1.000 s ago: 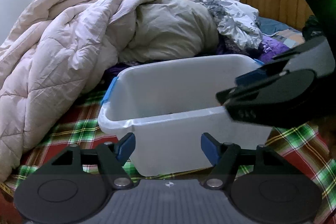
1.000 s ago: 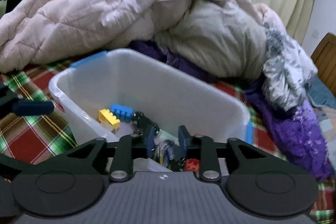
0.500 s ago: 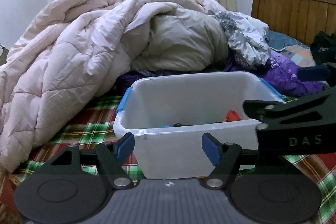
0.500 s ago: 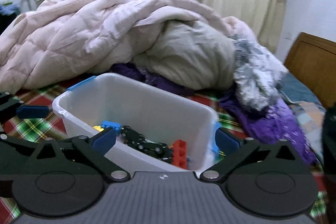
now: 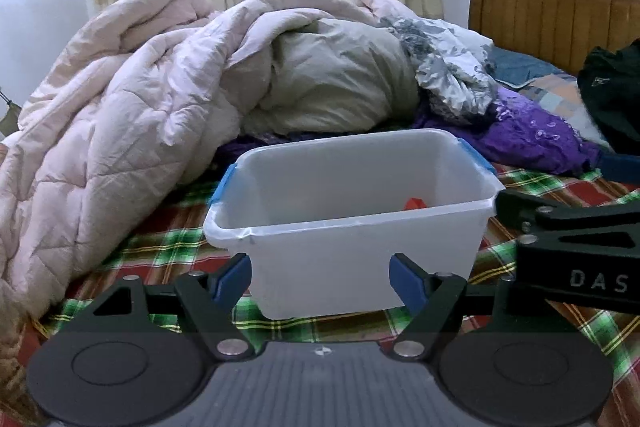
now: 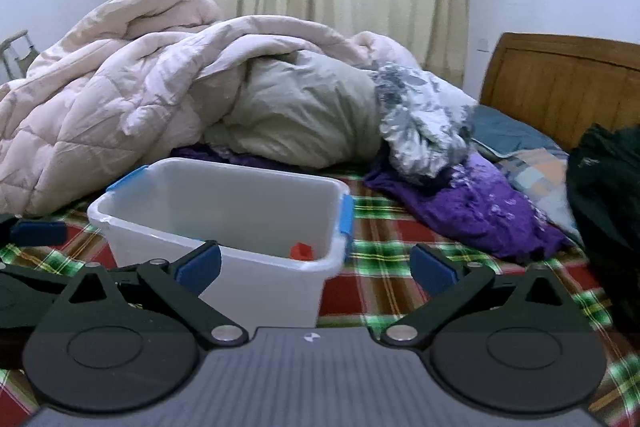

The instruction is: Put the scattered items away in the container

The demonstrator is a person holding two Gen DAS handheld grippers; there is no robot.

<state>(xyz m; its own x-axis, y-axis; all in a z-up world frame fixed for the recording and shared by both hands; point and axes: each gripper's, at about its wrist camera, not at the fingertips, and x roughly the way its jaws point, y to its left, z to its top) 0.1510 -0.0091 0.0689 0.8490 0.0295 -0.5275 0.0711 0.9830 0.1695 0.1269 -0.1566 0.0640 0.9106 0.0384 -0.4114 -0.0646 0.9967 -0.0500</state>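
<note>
- Facing the white container (image 5: pixel 352 239) at twelve o'clock, the left gripper (image 5: pixel 320 277) is held spread and empty, likely for a next pick.
- Spread wide, nothing pinched, the right gripper (image 6: pixel 316 263) is held with the container (image 6: pixel 224 223) at ten o'clock.
- A red block (image 6: pixel 301 251) is seen inside; scattered items are not shown on the plaid sheet (image 6: pixel 384 247).
- A purple garment (image 6: pixel 472 211) is shown whole only in the right view.

Dim, cool, even light — soft shadows, fisheye bending and dark vignette at the corners.
</note>
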